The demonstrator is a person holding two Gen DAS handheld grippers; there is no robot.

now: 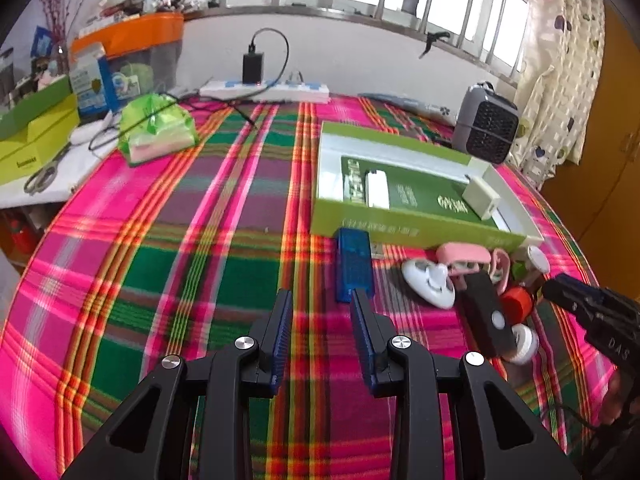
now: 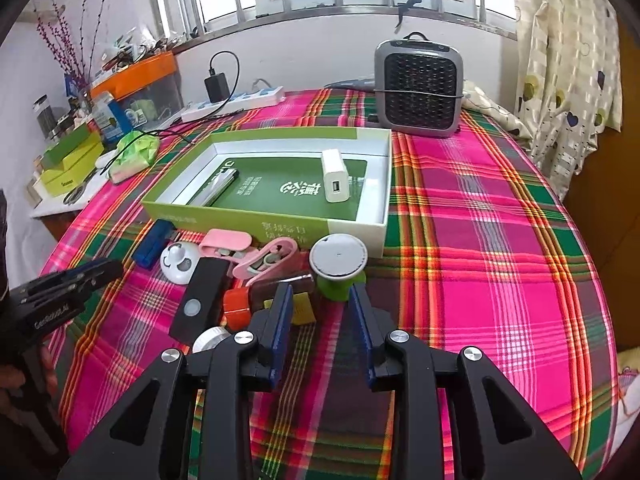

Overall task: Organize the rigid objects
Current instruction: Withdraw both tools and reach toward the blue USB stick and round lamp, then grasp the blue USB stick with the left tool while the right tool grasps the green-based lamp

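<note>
A shallow green and white cardboard box (image 2: 356, 226) lies open on the table, toward its far edge, and holds a white USB charger cube (image 2: 335, 176) and a slim silver and white stick (image 2: 218, 188). Against the near wall of this box, a heap of small rigid objects lies on the pink and green plaid tablecloth (image 2: 480, 260): a blue translucent rectangular case (image 1: 354, 264), a white round panda-shaped gadget (image 2: 179, 266), a pink plastic clip (image 2: 260, 260), a black rectangular block with a round white button (image 2: 200, 300), a red-orange small cylinder (image 2: 237, 307), a small yellow block (image 2: 301, 309) and a white disc on a green base (image 2: 339, 264).

The right gripper (image 2: 320, 300) hangs just over the yellow block and the green base; its 2 blue-padded fingers (image 2: 280, 320) stand a little apart and hold nothing. The left gripper (image 1: 322, 304) is at the near end of the blue case, its fingers partly open and empty.

A grey fan heater (image 2: 418, 88) stands at the far edge, and a white power strip (image 1: 266, 90) beside it.
</note>
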